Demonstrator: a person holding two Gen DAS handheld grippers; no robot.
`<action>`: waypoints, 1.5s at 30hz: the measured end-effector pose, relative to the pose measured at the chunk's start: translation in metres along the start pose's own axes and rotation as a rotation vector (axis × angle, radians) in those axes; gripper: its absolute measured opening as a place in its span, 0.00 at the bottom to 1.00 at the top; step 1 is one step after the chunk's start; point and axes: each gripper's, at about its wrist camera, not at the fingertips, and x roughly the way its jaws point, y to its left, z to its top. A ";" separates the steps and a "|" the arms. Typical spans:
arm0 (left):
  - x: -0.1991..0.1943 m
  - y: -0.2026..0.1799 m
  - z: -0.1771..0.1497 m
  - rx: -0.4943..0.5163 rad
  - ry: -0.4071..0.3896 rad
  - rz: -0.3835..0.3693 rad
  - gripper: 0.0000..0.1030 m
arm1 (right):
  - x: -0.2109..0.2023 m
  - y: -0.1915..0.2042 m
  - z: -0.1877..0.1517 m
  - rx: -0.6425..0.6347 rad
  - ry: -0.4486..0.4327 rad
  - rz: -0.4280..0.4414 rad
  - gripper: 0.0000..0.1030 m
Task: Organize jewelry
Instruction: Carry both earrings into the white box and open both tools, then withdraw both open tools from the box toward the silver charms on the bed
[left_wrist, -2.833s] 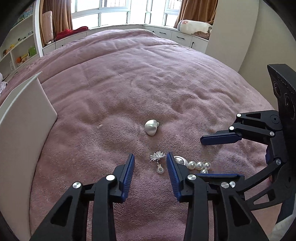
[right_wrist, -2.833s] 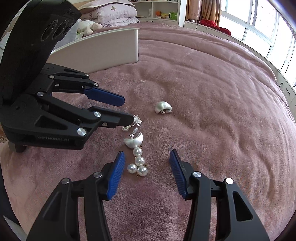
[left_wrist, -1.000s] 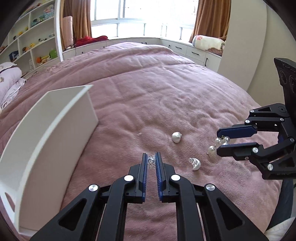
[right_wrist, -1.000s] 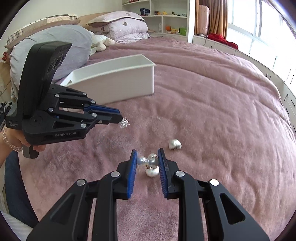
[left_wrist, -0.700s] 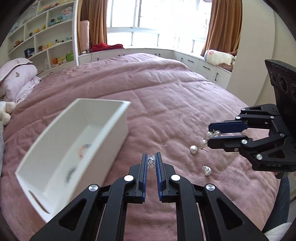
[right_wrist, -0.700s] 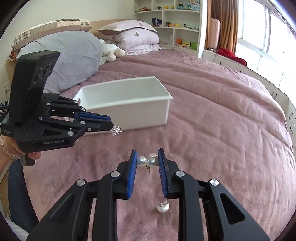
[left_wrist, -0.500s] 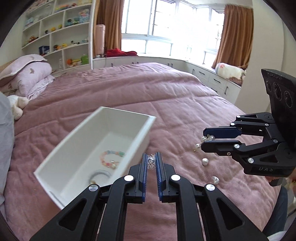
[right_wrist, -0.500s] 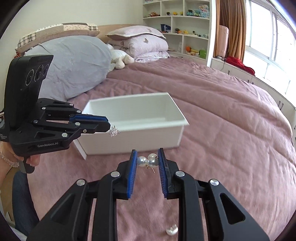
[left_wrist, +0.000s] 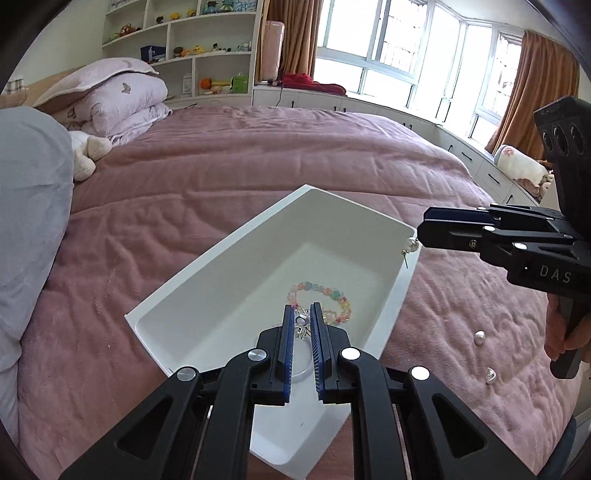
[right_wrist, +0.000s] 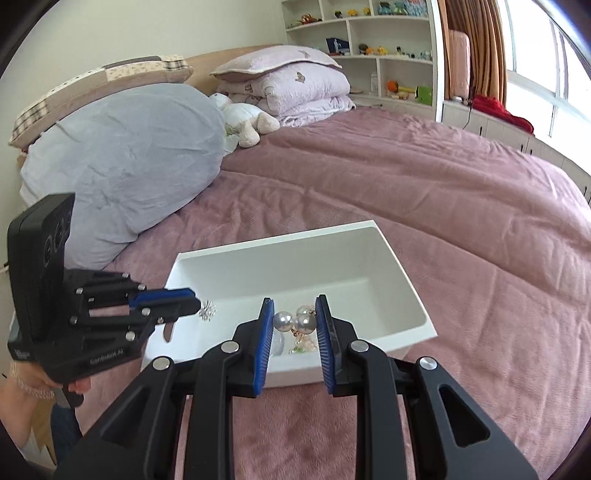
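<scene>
A white rectangular box (left_wrist: 354, 210) sits on the pink bedspread, also in the right wrist view (right_wrist: 406, 284). My left gripper (left_wrist: 302, 321) is shut on a small silver sparkly earring (left_wrist: 303, 325), held over the box; it also shows in the right wrist view (right_wrist: 207, 310). My right gripper (right_wrist: 294, 321) is shut on a pearl earring (right_wrist: 293, 321) above the box's near edge; a pearl and pin show at its tip in the left wrist view (left_wrist: 410, 245). A pastel bead bracelet (left_wrist: 332, 295) lies in the box.
Two silver-white jewelry pieces (left_wrist: 479, 338) (left_wrist: 489, 376) lie on the bedspread right of the box. A grey pillow (right_wrist: 122, 162), pink pillows (right_wrist: 295, 85) and a plush toy (right_wrist: 247, 122) lie at the bed's head. Shelves and windows stand behind.
Both grippers carried their earrings from the bedspread to above the white box. The box now lies right under both tips; two pieces stay on the bedspread.
</scene>
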 end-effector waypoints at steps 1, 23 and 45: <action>0.004 0.001 -0.002 0.001 0.012 0.007 0.14 | 0.006 -0.002 0.001 0.010 0.008 0.001 0.23; 0.041 0.025 -0.024 -0.019 0.106 0.061 0.15 | 0.090 -0.008 -0.015 0.066 0.097 -0.052 0.25; -0.041 -0.041 -0.003 0.074 -0.087 -0.008 0.35 | -0.035 -0.022 -0.023 0.000 -0.059 -0.109 0.65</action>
